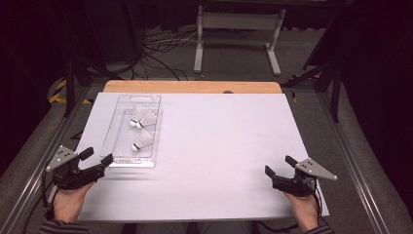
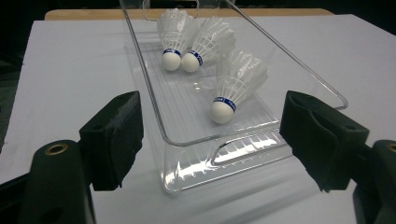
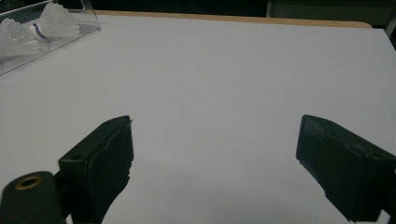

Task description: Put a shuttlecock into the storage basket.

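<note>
Our left tongs (image 1: 100, 157) gape empty just short of the tray (image 2: 187, 140) on the surface (image 1: 219, 146); our right tongs (image 1: 278, 167) gape well apart. Three shuttlecocks (image 2: 233, 88) lie inside: featherlight, crushable. We judge the cork base safest.

clear tray (image 3: 46, 32) cut off at frame edge

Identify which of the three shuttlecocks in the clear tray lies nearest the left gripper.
The lone shuttlecock, apart from the touching pair farther back in the tray.
</note>
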A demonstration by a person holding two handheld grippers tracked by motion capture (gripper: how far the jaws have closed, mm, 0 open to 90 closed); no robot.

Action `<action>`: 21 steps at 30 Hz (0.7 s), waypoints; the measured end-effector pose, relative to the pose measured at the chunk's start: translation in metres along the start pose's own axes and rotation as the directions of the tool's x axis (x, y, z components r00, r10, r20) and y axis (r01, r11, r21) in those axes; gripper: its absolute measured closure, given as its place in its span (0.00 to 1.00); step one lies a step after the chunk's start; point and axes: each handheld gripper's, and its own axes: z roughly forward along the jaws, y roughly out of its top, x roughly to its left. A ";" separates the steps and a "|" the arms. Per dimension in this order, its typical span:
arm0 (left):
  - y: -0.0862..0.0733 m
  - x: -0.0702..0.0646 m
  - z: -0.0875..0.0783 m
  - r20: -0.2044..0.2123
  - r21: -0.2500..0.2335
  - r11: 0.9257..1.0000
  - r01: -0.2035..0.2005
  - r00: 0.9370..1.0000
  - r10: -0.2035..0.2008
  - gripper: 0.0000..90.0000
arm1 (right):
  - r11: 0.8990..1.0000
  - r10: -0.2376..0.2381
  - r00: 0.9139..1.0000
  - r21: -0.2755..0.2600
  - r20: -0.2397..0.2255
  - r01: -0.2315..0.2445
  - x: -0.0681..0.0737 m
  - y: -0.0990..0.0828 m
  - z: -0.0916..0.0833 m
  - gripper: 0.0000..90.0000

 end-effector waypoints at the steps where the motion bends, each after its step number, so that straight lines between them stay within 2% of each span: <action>1: -0.001 0.000 0.000 -0.003 -0.005 1.000 0.000 1.000 0.000 0.25 | 1.000 0.000 1.000 0.001 0.000 0.000 0.000 0.000 0.000 0.13; 21: -0.011 0.000 0.002 -0.015 -0.024 1.000 0.003 1.000 -0.003 0.24 | 1.000 0.004 1.000 -0.001 0.000 -0.004 -0.001 0.000 0.000 0.13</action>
